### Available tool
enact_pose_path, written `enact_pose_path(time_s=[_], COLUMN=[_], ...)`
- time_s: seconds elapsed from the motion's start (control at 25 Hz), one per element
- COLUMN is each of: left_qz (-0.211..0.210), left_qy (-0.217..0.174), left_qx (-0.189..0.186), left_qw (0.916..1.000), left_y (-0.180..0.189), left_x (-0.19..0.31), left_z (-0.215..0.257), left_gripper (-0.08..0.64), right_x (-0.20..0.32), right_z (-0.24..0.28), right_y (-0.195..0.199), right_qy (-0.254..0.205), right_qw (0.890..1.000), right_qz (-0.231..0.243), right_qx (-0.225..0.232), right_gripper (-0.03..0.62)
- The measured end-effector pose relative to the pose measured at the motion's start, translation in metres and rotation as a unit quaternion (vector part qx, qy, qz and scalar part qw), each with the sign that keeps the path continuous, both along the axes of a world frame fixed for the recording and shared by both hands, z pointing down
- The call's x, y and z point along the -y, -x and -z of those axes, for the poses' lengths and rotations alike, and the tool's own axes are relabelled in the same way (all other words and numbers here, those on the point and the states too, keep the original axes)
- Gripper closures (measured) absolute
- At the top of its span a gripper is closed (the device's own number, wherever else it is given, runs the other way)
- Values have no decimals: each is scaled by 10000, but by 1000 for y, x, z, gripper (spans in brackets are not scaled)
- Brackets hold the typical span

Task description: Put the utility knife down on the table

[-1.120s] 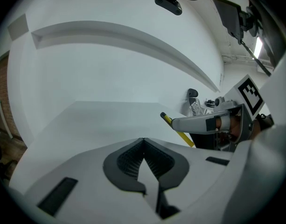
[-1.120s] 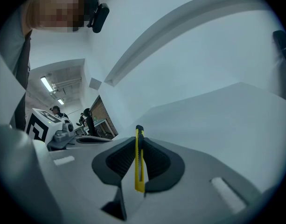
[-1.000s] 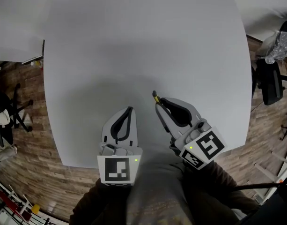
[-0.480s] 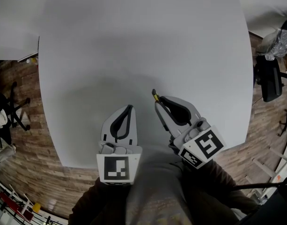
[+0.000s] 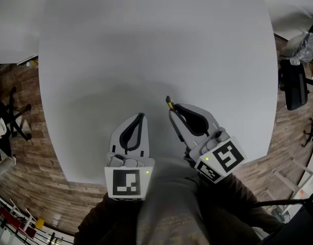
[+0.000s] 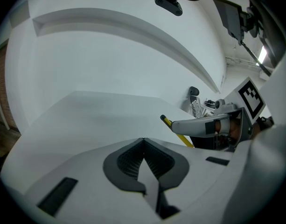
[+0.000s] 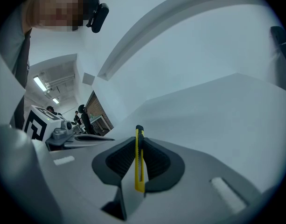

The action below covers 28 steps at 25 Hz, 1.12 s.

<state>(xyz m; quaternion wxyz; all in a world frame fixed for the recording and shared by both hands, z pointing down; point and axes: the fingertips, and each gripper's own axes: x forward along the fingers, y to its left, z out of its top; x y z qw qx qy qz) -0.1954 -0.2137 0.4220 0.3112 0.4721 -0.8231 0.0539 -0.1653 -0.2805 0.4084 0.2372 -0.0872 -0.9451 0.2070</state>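
Utility knife [image 7: 139,169] — yellow, clamped edge-on in right claw [image 5: 174,116] over the desk [image 5: 156,45], seemingly poised for setting down. Left claw [image 5: 141,118] — closed, empty, idle alongside.

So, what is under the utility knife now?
Only bare white table shows below the utility knife, clamped in the right gripper. The gripper body covers the spot beneath the knife's rear end.
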Motion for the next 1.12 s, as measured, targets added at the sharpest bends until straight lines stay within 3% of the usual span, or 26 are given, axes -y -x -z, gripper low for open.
enact_pose_path(time_s=[1.12], left_qz=[79], left_qy=[134], left_qx=[-263], left_qw=[9995], left_y=[21], left_x=[-5], left_z=[-30], left_gripper=[557], right_x=[-2], right_z=[-30], right_y=[17], right_qy=[113], right_qw=[9995], right_qz=[33], right_qx=[-285], right_gripper=[540])
